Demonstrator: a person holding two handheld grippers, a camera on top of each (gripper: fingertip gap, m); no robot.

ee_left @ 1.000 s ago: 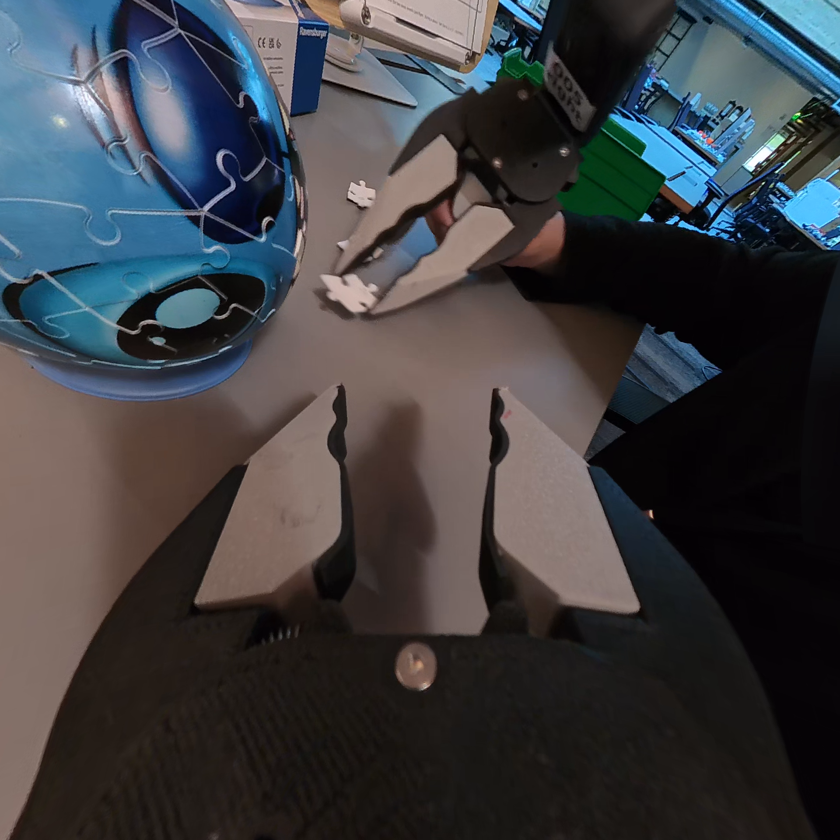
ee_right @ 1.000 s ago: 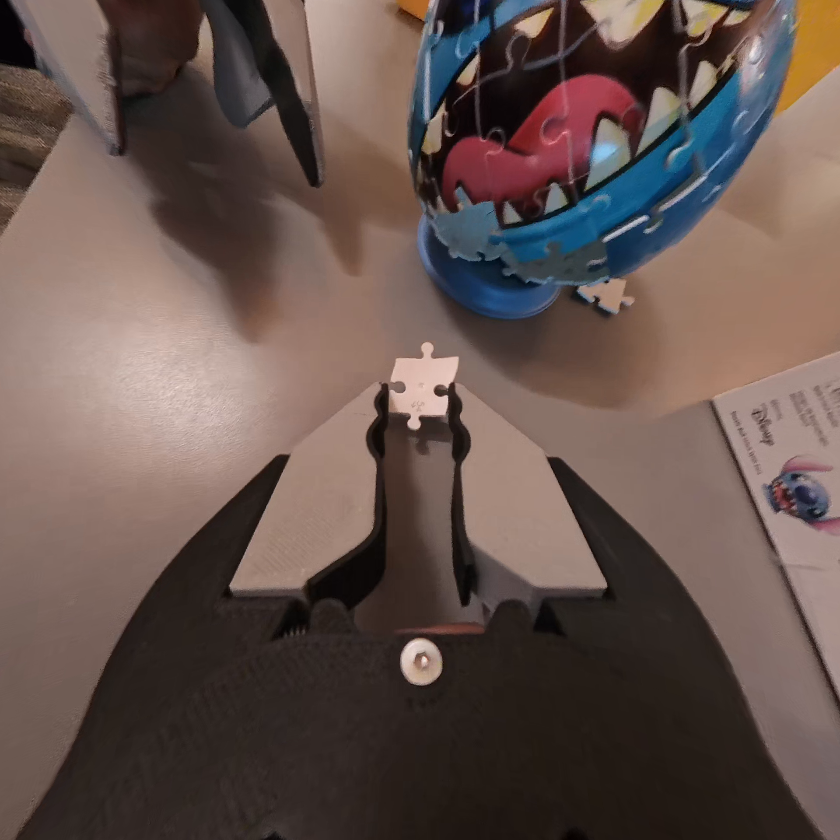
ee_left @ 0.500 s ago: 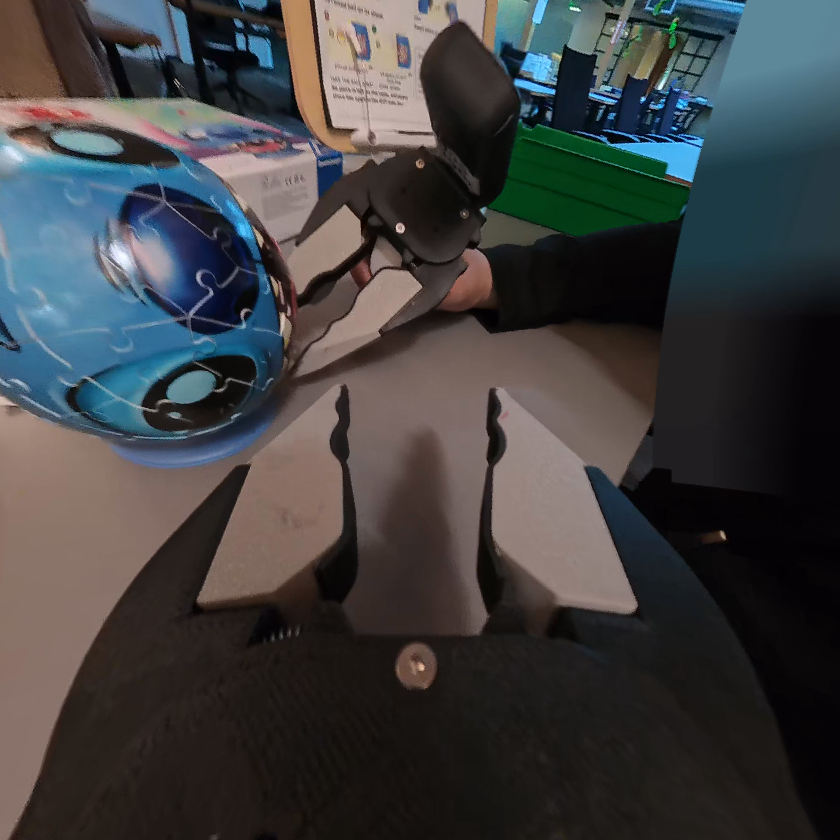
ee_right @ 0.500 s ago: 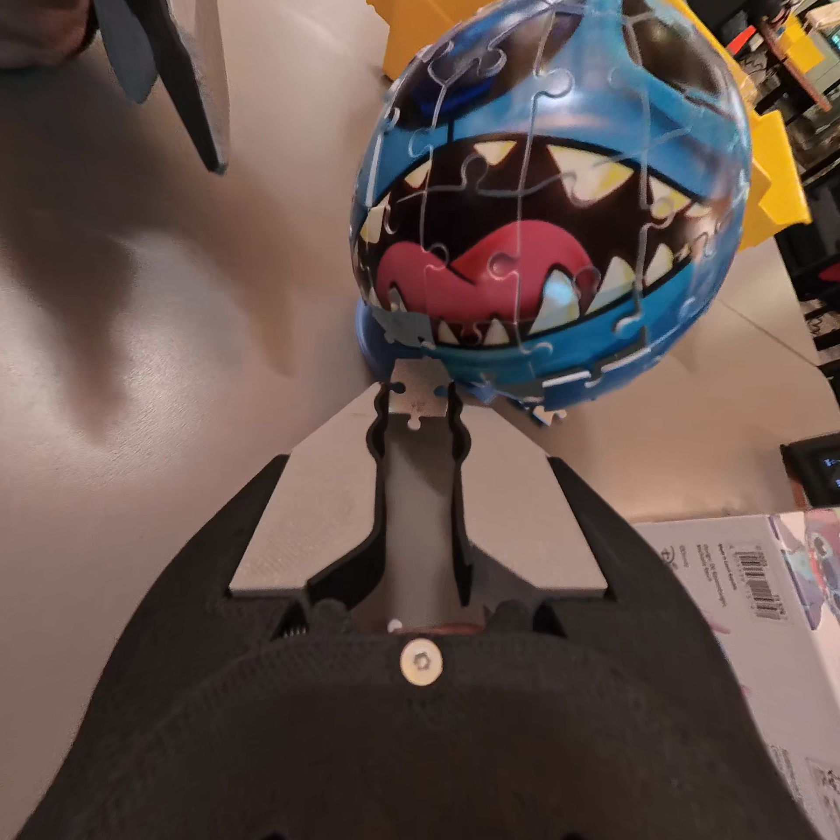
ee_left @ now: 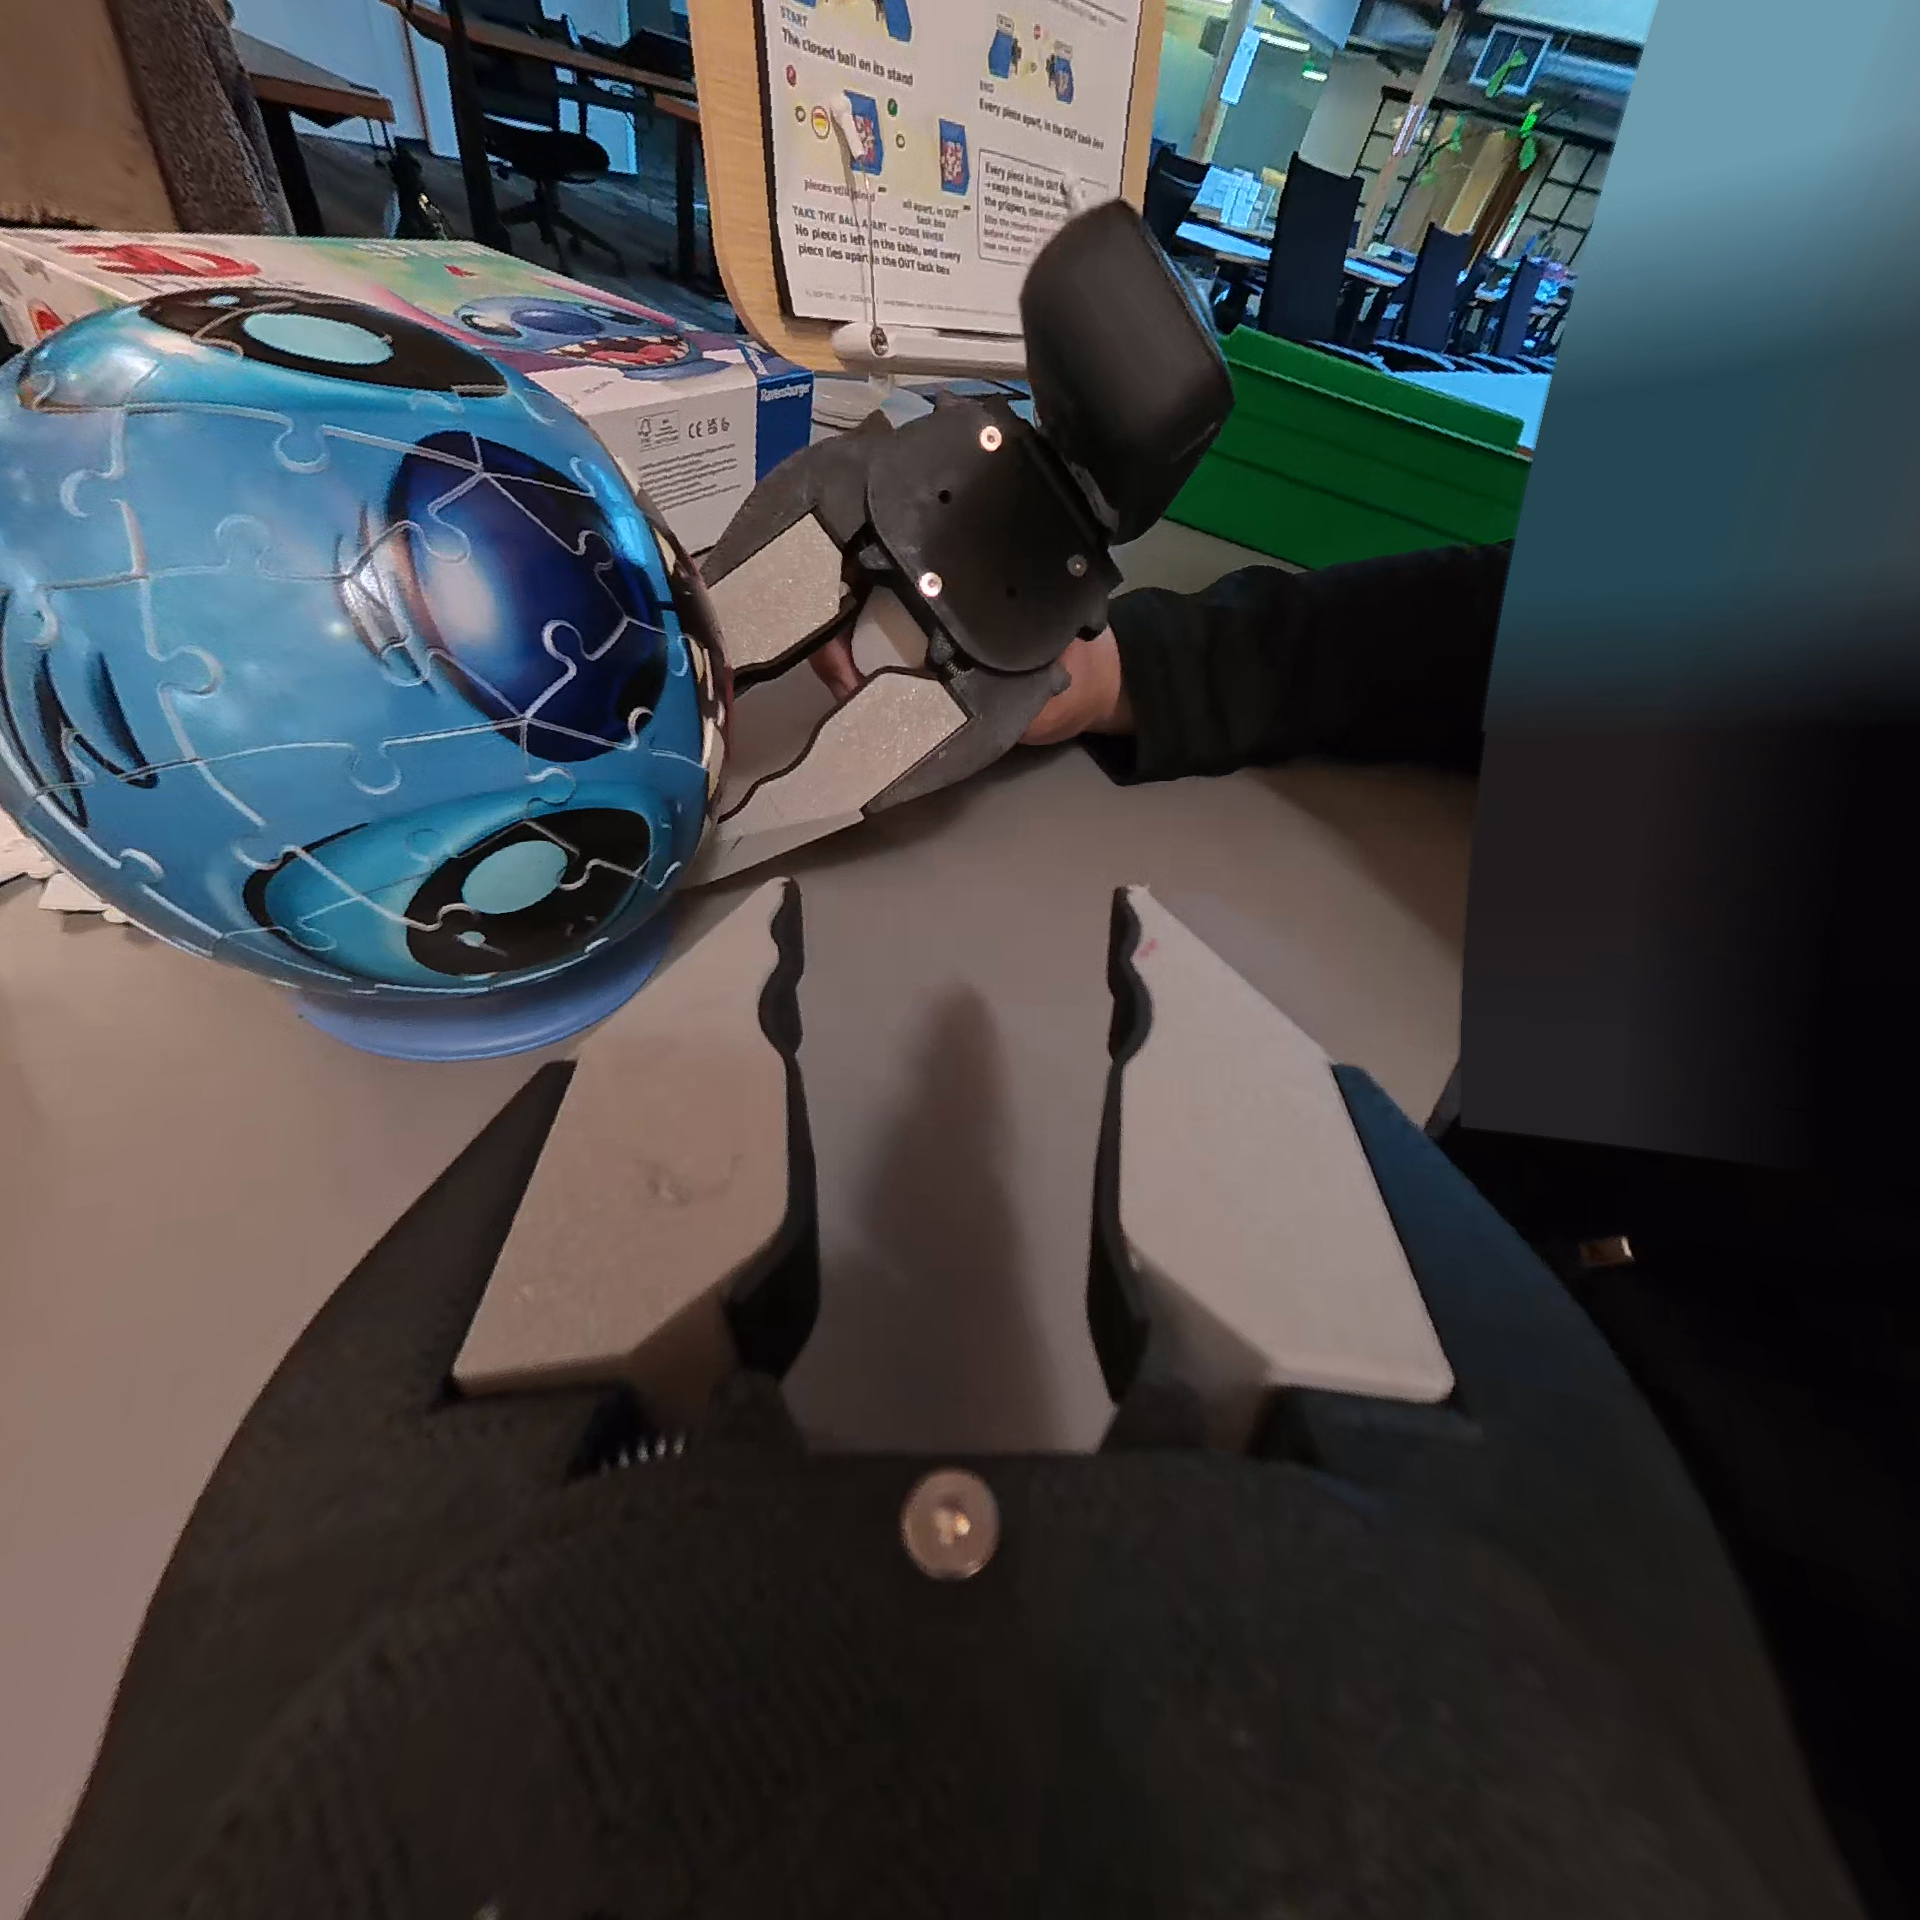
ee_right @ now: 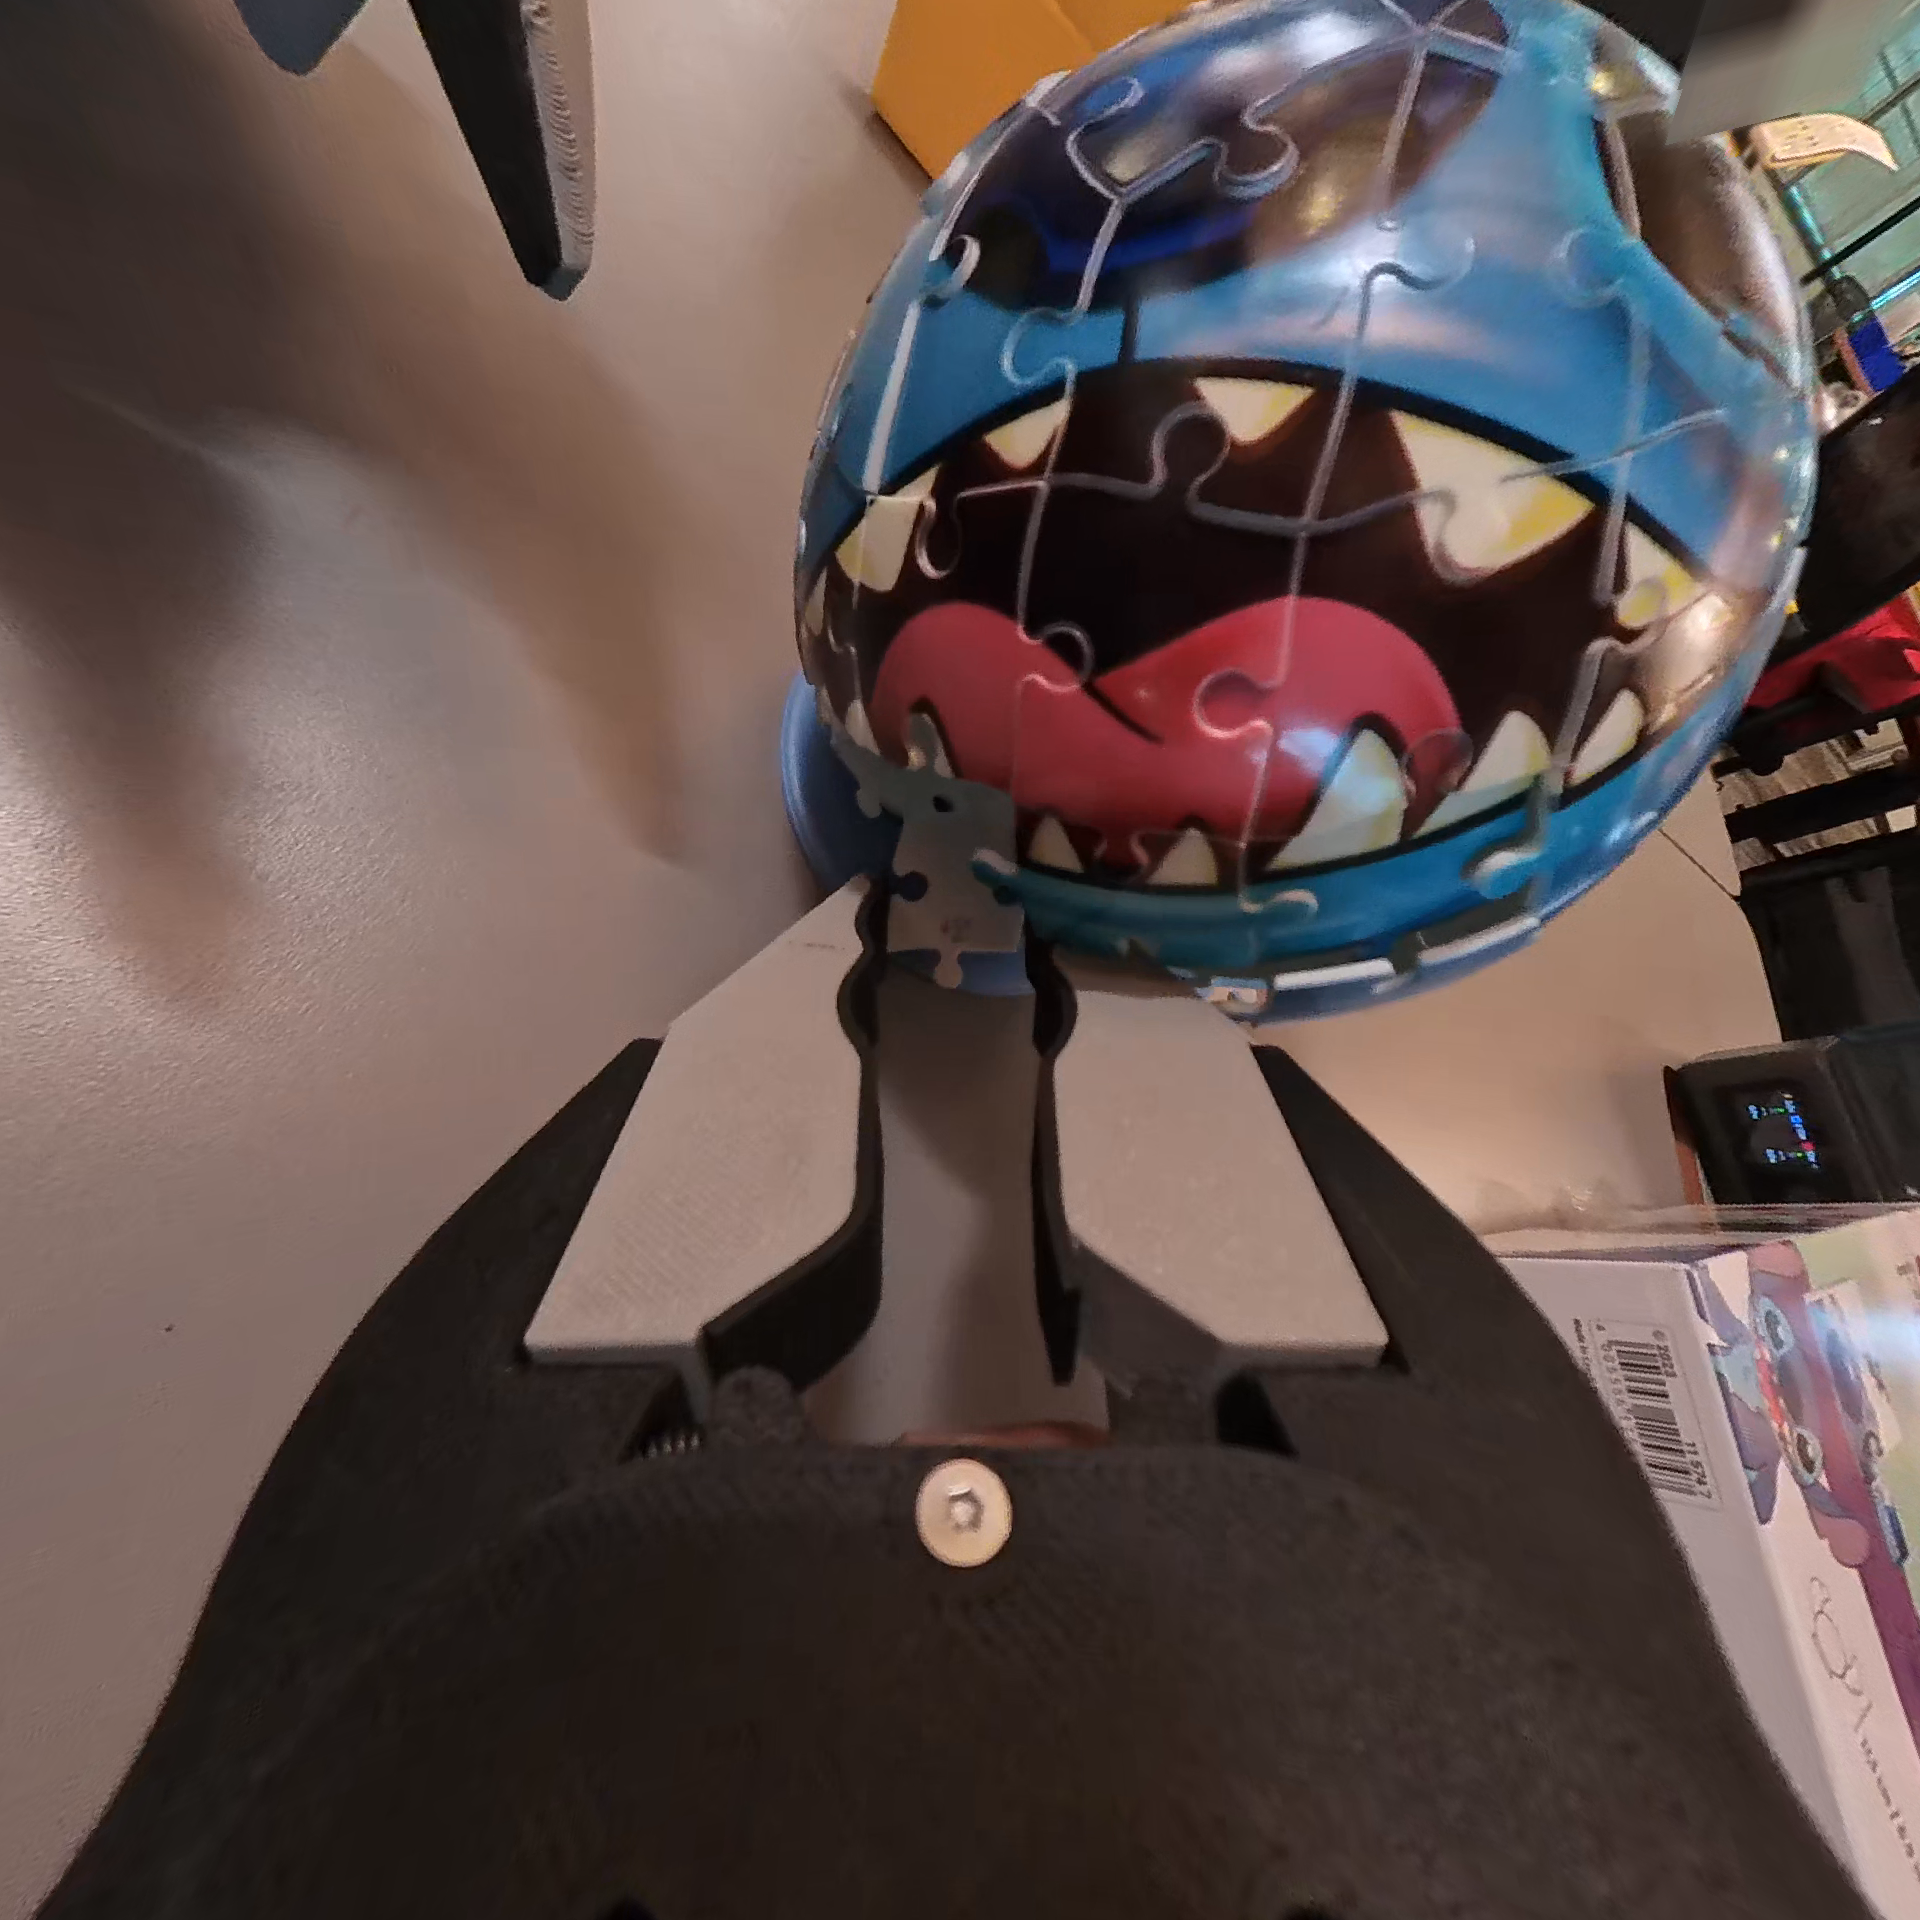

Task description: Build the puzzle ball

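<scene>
- Right now I am pinching a single grey-backed puzzle piece (ee_right: 951, 894) between the tips of my right gripper (ee_right: 948, 935), its blank side toward the camera, and I am holding it against the lower left edge of the puzzle ball (ee_right: 1340, 582).
- The ball is lying directly ahead of and slightly above my right fingers (ee_right: 748, 1049), sitting tilted on its blue ring stand (ee_left: 478, 1023) on the desk (ee_left: 208, 1195); the piece is touching the jagged open rim under the printed mouth, so I judge the coming move to be a short push forward and up into that gap.
- The piece's knobs are pointing along my fingers' line, one toward the ball and one back at me; whether it is already seated I cannot tell.
- My left gripper (ee_left: 951, 935) is hanging released over the bare desk, holding nothing, with the ball well to its left; my right one is clearly the nearer to the work.
- The ball's shell is glossy, hard curved plastic, throwing bright highlights, with fine seams between interlocked pieces, and I expect it to slide or roll on its stand under a push.
- My fingers are matte, grainy grey wedges with wavy black inner edges.
- The printed puzzle box (ee_left: 675, 416) is standing behind the ball.
</scene>
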